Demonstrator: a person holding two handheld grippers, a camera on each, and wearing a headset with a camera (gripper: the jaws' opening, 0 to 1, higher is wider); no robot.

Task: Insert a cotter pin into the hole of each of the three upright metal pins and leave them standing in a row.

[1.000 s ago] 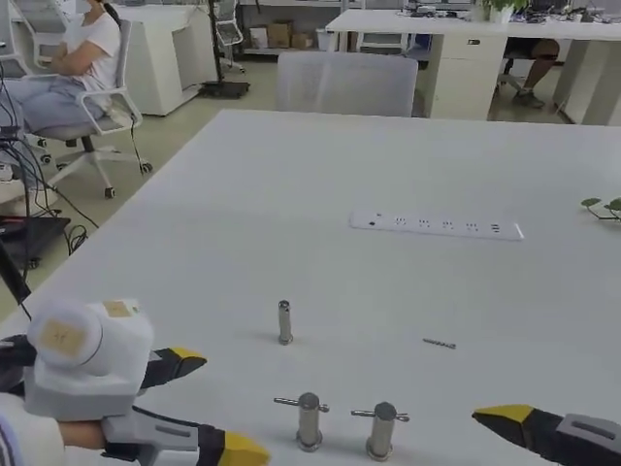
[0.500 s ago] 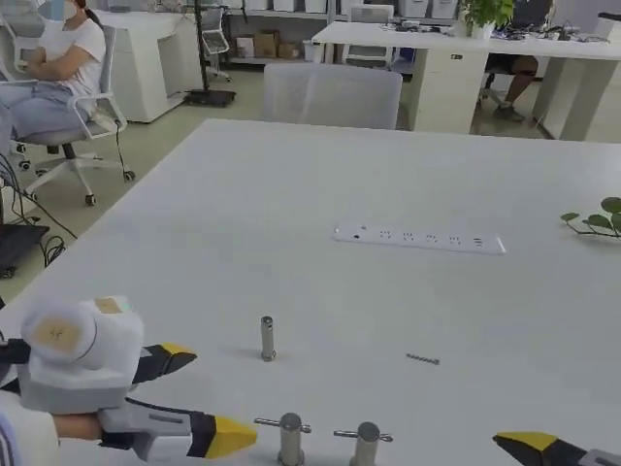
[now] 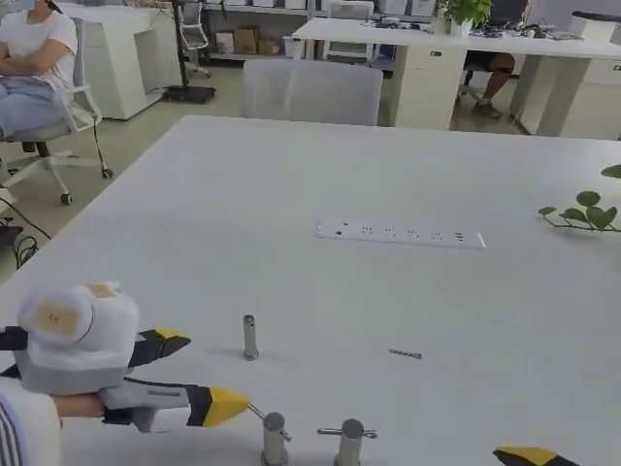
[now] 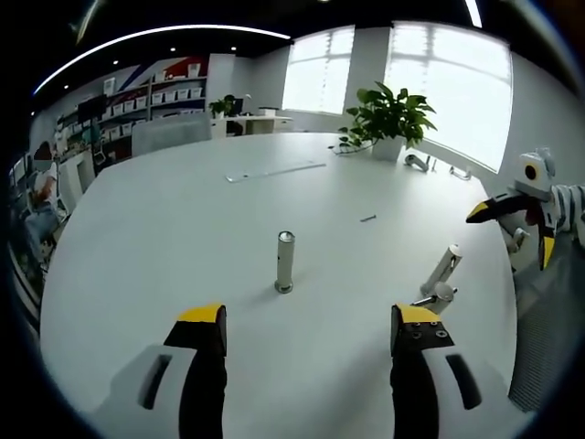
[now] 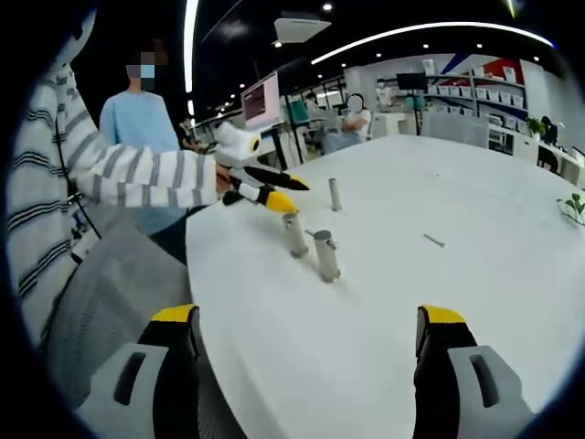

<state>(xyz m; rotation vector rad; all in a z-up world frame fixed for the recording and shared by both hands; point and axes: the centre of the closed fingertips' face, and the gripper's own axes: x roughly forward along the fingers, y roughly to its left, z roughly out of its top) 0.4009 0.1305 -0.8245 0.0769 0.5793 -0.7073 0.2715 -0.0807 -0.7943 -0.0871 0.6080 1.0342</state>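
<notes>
L gripper [image 3: 212, 370] nearer pinned pair [image 3: 275, 439], fingers [image 3: 218, 406] spread, R gripper [image 5: 308, 318] same, bare pin [image 3: 250, 337] upright, cotter pin [image 3: 406, 354] flat

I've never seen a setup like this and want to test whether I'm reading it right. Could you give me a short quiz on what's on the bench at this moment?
1. Fill in the blank: the left claw and the right claw both stand ___ (open or shut).
2. True or false: the far pin already has a cotter pin through it.
3. Where is the loose cotter pin?
A. Lying on the table, right of the far pin in the head view
B. Held in the left claw
C. Pushed through the far pin

Key: 1 open; 2 false, it stands bare; 3 A.
</notes>
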